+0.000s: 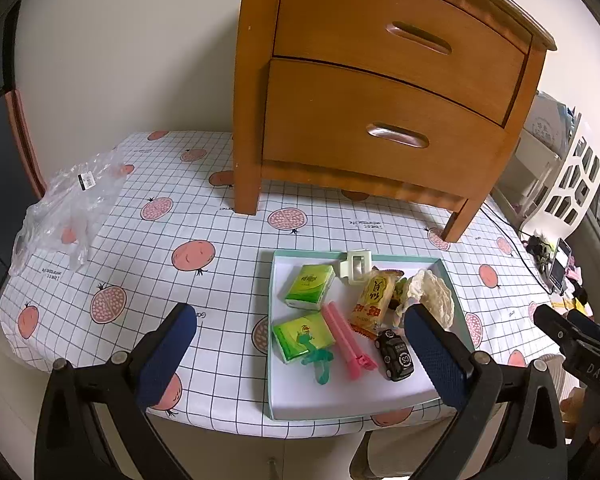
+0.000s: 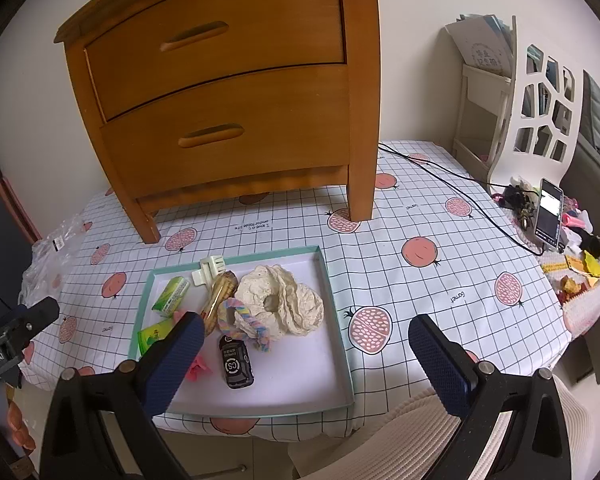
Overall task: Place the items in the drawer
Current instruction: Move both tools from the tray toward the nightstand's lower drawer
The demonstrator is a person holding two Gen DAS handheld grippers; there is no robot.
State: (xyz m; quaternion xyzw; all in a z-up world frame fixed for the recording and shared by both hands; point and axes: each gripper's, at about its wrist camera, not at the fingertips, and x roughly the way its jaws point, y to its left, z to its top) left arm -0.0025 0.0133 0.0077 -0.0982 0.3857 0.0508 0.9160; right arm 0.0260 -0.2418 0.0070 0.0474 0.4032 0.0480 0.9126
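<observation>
On the surface, the tray (image 2: 332, 304) of items lay just ahead of both empty, wide-apart grippers, left gripper (image 1: 300, 344) and right gripper (image 2: 306, 354); beyond it stood both shut drawers, lower drawer (image 2: 228, 136) nearer.

Home room — nightstand (image 1: 384, 92), fruit-print tablecloth (image 1: 148, 240)

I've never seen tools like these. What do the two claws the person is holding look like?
Each claw, left claw and right claw, has black angular plastic arms with silver bolts. Its two fingers carry dark blue dimpled pads. White lettering marks the bodies. A cream ribbed sleeve shows below.
</observation>
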